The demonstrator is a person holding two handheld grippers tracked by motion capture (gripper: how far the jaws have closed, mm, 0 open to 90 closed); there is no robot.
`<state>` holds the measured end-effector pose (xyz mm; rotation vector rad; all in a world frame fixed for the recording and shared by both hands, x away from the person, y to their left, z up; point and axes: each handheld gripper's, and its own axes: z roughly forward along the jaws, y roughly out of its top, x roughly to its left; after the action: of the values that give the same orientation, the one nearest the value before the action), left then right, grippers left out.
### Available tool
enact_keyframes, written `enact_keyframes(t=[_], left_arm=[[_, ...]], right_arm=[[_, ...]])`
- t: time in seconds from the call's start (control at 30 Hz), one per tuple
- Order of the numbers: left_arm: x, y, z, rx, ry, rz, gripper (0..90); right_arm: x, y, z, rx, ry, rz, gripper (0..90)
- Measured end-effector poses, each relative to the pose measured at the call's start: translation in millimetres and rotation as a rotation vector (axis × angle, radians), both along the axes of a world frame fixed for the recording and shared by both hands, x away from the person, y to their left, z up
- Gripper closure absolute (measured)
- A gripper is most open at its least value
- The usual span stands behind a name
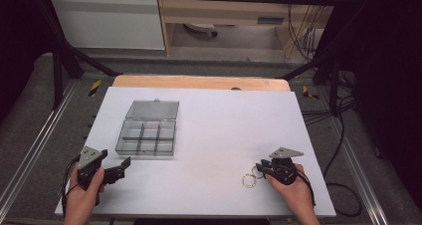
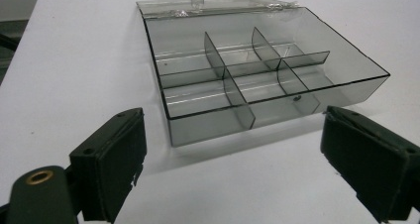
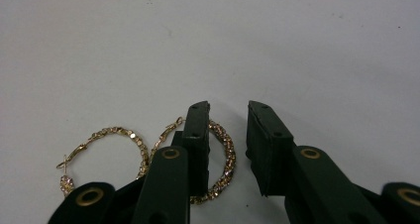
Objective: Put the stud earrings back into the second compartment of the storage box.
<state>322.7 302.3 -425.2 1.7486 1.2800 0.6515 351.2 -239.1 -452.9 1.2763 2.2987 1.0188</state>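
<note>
Up on the left half of the white table (image 1: 209, 130) sits a clear smoky plastic organizer box (image 1: 146, 137), its hinged lid (image 1: 152, 109) thrown back flat behind it; dividers split it into six compartments, all bare as far as the left gripper view shows. Just short of its near wall, the left gripper (image 1: 122, 166) rests low in the left hand (image 1: 82, 197), its jaws spread wide and holding nothing, aimed at the box. Across the table, well apart from the box, the right gripper (image 1: 260, 168) sits low in the right hand (image 1: 293, 192) near the front edge, jaws partly open. One of two gold hoop earrings (image 3: 220, 159) lies under its one jaw, ungripped; the other earring (image 3: 106, 152) lies just beside. Broad open surface separates box and earrings.
</note>
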Motion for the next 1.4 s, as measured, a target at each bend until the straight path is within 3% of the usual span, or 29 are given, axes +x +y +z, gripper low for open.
enact_keyframes(t=[0.23,0.5,0.57,0.77,0.83,0.93,1.03,1.23,1.3,1.37,1.4], left_arm=[[0.3,-1.4,-0.3,0.002,0.000,-0.009,11.6],[0.3,1.1,-0.6,-0.008,0.002,-0.007,11.8],[1.0,-0.4,-0.9,-0.009,0.006,-0.010,11.8],[0.5,-2.7,-2.5,0.004,0.016,-0.025,11.8],[0.8,-3.1,-5.2,0.012,0.030,-0.028,11.8],[0.9,-2.7,-6.2,0.016,0.037,-0.025,11.9],[0.9,-1.5,-5.5,0.016,0.033,-0.022,12.0],[0.7,-2.3,-6.0,0.026,0.037,-0.026,11.9],[0.7,-1.8,-6.9,0.032,0.041,-0.022,11.9],[0.4,-1.2,-7.1,0.033,0.042,-0.018,11.9],[-0.9,-0.2,-7.3,0.039,0.042,-0.013,11.9]], right_arm=[[0.8,-1.0,-0.8,-0.022,-0.018,0.052,86.1],[3.3,-3.4,1.8,0.015,-0.018,0.054,86.7],[1.4,-5.5,7.6,0.049,-0.054,0.045,86.8],[-2.3,-5.6,13.3,0.106,-0.076,0.060,86.7],[1.0,-4.0,26.0,0.137,-0.143,0.077,86.8],[5.4,-0.9,33.6,0.161,-0.170,0.086,86.7],[14.4,13.1,38.6,0.192,-0.157,0.102,86.7],[24.0,43.0,43.8,0.175,-0.142,0.163,86.8],[30.7,64.0,47.4,0.183,-0.135,0.199,86.8],[32.6,71.5,48.8,0.182,-0.131,0.210,86.8],[36.7,86.0,51.7,0.186,-0.128,0.236,86.8]])
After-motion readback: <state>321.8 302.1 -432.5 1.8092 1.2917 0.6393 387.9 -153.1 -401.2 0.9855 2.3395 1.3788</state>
